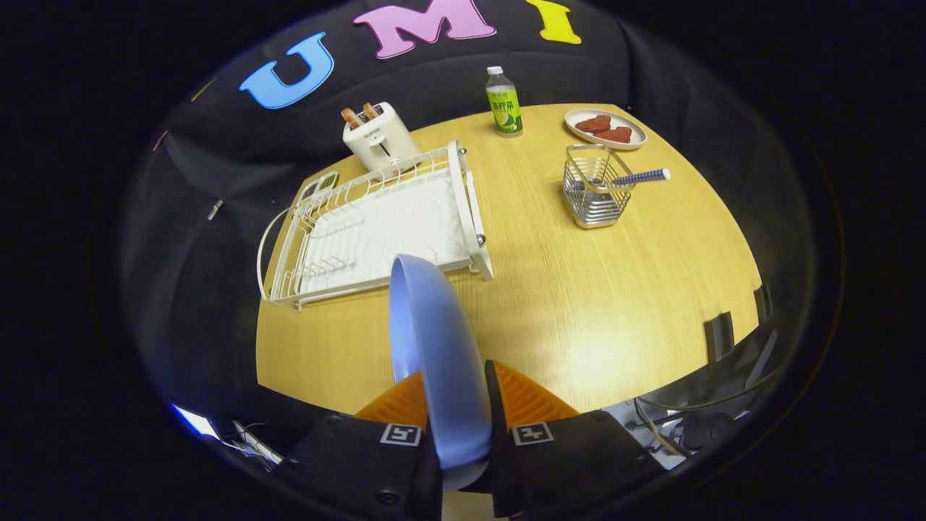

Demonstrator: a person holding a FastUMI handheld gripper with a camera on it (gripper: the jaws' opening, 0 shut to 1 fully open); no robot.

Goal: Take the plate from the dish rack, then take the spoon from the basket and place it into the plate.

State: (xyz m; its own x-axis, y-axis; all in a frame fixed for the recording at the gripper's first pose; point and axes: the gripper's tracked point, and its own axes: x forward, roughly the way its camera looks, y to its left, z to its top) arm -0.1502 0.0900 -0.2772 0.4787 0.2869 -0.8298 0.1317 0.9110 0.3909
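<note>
A wooden table (579, 304) stands against a black cloth wall (217, 174). Light glares off the tabletop near its front edge. Black tape strips (718, 334) mark its right edge; cables (673, 427) lie below the front-right corner.

My wooden table (579, 304) carries a white dish rack (376, 224), toaster (377, 137) and bottle (504, 101). I also see a wire basket (593, 192) and a food plate (606, 129).
</note>
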